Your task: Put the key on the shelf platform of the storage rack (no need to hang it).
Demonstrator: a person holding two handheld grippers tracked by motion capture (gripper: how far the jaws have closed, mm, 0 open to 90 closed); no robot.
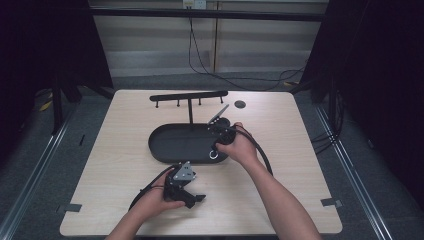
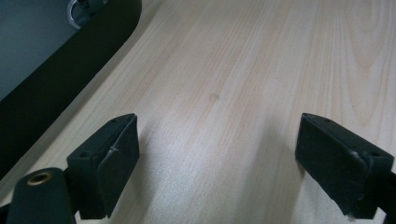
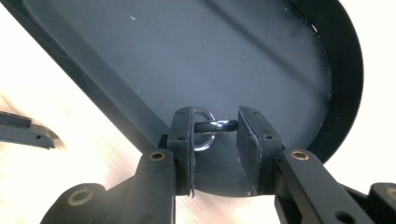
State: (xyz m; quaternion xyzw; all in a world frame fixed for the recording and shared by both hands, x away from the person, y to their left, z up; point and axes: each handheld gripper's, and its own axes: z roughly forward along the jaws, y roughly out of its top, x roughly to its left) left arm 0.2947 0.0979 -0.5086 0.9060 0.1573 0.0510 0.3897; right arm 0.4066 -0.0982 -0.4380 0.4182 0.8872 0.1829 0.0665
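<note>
- Pale wood tabletop (image 1: 280,150) carries a black oval tray (image 1: 165,142) with a T-shaped hook rack (image 1: 189,95) rising from its far side; dark curtains and a grey floor lie around it.
- A small metal key ring (image 3: 205,130) lies in the tray by its near right rim; something dark is threaded through it that I cannot identify.
- Right tongs (image 3: 215,128) sit around the ring, jaws narrowed to either side of it and seemingly just pinching it, the ring not yet lifted.
- My judgement: the pick-up is only starting; lifting the ring and probably hanging it on a rack peg remain.
- Right hand (image 1: 235,147) reaches forward over the tray's rim, pitched downward.
- Left tongs (image 2: 219,154) hover low above bare wood beside the tray, jaws wide apart, holding nothing.
</note>
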